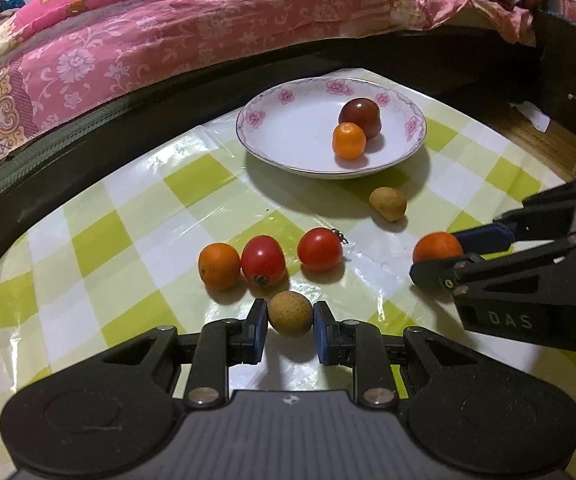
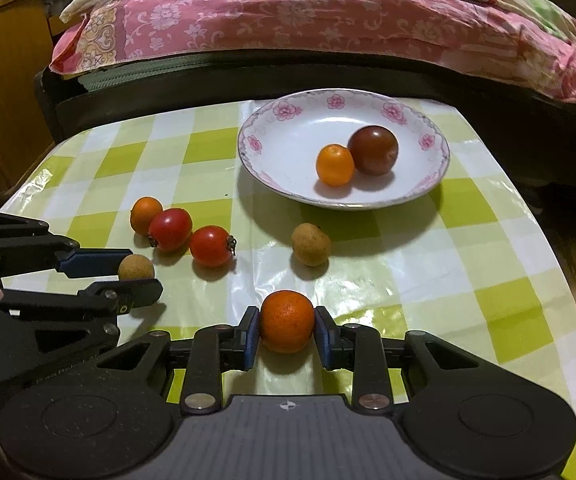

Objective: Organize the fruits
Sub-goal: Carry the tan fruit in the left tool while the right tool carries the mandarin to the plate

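Checked tablecloth (image 1: 135, 216): left claw (image 1: 290, 316) pinching longan (image 1: 290, 314), right claw (image 2: 286, 322) pinching orange (image 2: 286, 321).

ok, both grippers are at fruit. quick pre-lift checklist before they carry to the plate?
1. Left gripper brackets the round tan longan: ok.
2. Left pads touching it: cannot tell, slight gaps show.
3. Right gripper clamps the small orange citrus: ok.
4. White floral-rimmed plate has free space beside its small orange fruit and dark red tomato: ok.
5. Second tan longan lies between right gripper and plate: not ok, lift over it.
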`<move>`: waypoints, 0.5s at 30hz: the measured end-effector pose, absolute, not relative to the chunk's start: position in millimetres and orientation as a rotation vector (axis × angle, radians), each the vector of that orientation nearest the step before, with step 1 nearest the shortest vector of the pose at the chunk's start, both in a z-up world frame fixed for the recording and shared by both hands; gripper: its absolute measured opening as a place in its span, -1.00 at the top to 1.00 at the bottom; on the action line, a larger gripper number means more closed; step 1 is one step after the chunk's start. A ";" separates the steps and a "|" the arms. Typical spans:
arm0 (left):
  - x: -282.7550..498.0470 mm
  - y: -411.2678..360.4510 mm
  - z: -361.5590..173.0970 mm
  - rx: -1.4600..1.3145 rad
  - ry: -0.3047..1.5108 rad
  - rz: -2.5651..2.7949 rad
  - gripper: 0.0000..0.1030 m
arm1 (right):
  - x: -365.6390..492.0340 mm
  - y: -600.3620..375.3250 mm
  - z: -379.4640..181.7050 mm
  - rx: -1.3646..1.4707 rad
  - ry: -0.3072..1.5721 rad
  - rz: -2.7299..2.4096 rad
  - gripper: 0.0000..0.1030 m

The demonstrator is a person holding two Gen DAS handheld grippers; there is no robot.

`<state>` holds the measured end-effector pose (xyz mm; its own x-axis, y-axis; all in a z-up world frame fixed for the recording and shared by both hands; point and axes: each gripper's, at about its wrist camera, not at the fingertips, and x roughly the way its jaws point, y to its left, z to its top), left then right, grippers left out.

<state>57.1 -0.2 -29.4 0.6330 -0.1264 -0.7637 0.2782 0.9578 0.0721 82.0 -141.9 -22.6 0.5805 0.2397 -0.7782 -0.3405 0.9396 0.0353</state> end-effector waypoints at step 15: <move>50.9 -8.9 -37.9 0.188 0.880 -0.299 0.37 | 67.9 -150.2 -19.9 -0.139 0.906 0.303 0.53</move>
<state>50.9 -8.9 -37.9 0.5992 -0.1796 -0.7802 0.3327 0.9422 0.0386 67.9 -150.2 -19.9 0.5779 0.1998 -0.7913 -0.3164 0.9486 0.0085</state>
